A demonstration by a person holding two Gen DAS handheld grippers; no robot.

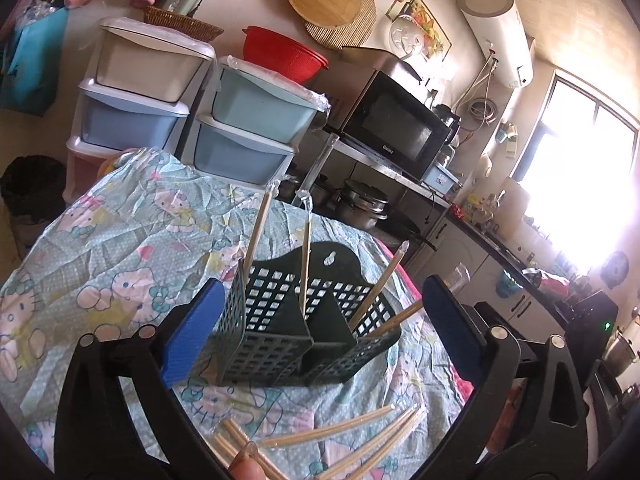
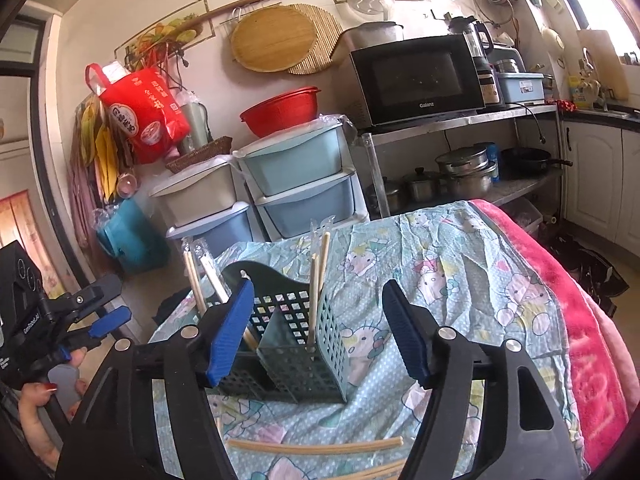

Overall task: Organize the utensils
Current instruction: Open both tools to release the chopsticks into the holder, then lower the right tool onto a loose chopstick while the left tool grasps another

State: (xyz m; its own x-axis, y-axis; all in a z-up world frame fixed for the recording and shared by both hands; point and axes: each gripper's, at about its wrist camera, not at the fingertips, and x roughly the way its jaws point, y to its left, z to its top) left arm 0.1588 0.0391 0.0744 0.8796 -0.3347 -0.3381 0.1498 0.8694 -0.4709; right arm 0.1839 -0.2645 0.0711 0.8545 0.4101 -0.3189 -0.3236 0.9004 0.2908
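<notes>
I see the dark green utensil basket point(image 1: 288, 336) at frame centre on the patterned cloth point(image 1: 120, 240), wrapped chopsticks point(image 1: 260, 224) upright inside and more point(image 1: 332, 432) lying below, my left gripper point(image 1: 320, 328) and right gripper point(image 2: 316, 332) with fingers apart, empty.

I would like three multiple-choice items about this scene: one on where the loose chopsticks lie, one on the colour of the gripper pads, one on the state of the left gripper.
1. Where do the loose chopsticks lie?
A. on the cloth in front of the holder
B. on the microwave
C. in the red bowl

2. What colour are the pads on the gripper fingers?
A. red
B. blue
C. white

3. How is the left gripper?
A. shut on a chopstick
B. shut on the holder's wall
C. open, holding nothing

Answers: 1 A, they rest on the patterned cloth nearer the camera than the green holder; 2 B, both views show blue pads; 3 C, its jaws stand wide apart, pads touching nothing.
</notes>
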